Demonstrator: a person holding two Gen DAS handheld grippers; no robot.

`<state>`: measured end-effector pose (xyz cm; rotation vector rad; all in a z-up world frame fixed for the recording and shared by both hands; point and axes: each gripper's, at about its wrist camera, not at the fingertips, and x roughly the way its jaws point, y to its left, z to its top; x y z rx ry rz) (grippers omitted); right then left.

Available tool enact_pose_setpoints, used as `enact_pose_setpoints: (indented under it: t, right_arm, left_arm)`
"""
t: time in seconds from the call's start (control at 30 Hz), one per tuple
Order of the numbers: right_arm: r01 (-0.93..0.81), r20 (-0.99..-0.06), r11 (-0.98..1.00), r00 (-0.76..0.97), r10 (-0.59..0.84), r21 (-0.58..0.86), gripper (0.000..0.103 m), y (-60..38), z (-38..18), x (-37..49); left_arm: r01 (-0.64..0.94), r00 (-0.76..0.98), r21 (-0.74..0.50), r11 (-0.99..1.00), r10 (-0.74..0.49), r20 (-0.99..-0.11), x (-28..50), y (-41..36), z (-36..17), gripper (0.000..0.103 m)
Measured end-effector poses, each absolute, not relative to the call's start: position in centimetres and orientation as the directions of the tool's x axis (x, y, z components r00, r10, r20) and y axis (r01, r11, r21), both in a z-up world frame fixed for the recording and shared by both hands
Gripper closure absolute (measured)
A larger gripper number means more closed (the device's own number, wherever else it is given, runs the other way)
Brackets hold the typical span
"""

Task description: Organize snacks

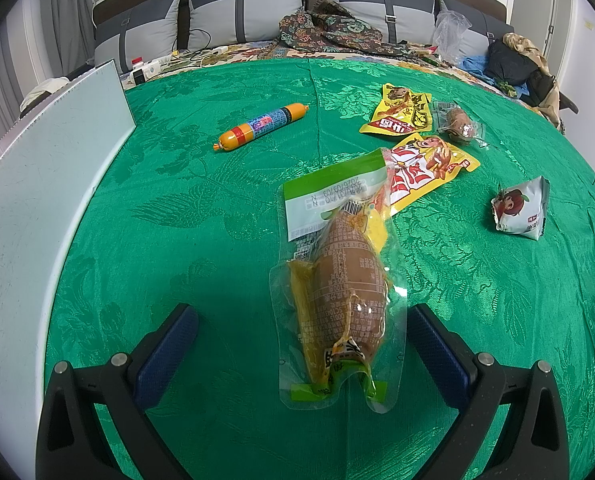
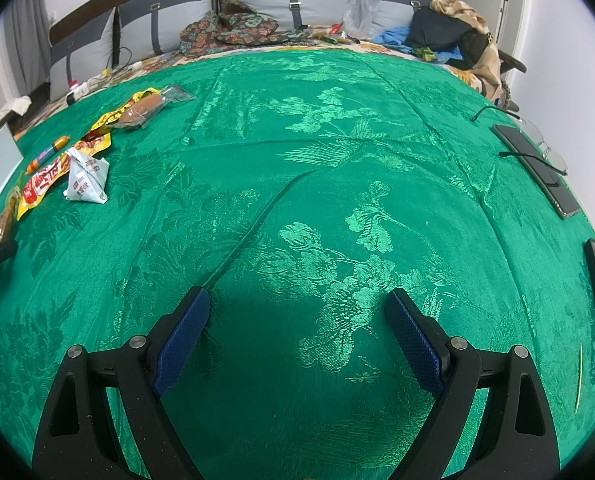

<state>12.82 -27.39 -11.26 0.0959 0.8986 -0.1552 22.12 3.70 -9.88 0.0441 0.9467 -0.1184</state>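
Bed cloth: green, carries every snack.
Sausage pouch: lies lengthwise between the left gripper fingers, released wide.
Advice: straddle the thick middle, then clench.
Right gripper: released, empty.

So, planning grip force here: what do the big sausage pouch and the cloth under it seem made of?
Sausage pouch: looks like clear glossy plastic film, given the glare spots and the sausage visible through it. Green cloth: apparently woven damask-like fabric with a satin sheen; its raised floral pattern catches light and it creases softly.
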Motion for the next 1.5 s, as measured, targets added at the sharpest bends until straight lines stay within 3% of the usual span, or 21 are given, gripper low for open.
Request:
enact_pose_setpoints:
  t: [1.17,1.33,1.5]
  right_arm:
    - [0.175,-0.785,0.984,0.612,-0.095,0.018,0.011,-27.4,-11.2,12.8]
    - [0.175,-0.785,0.984,0.612,-0.095,0.018,0.011,-27.4,-11.2,12.8]
    - [0.175,-0.785,0.984,0.612,-0.095,0.018,0.011,-27.4,-11.2,12.8]
  left_arm:
    - [0.127,0.575,-0.012,0.992,-0.083,-0.814,21.9,3.6,-9.5,0.0]
    - [0.18,0.452,-0.013,0.984,-0.095,-0.887,21.8,4.0,-10.1,0.0]
    - [0.161,0.369,-0.15,0.975,-0.201,-0.908,20.3,7.2,-9.8,0.0]
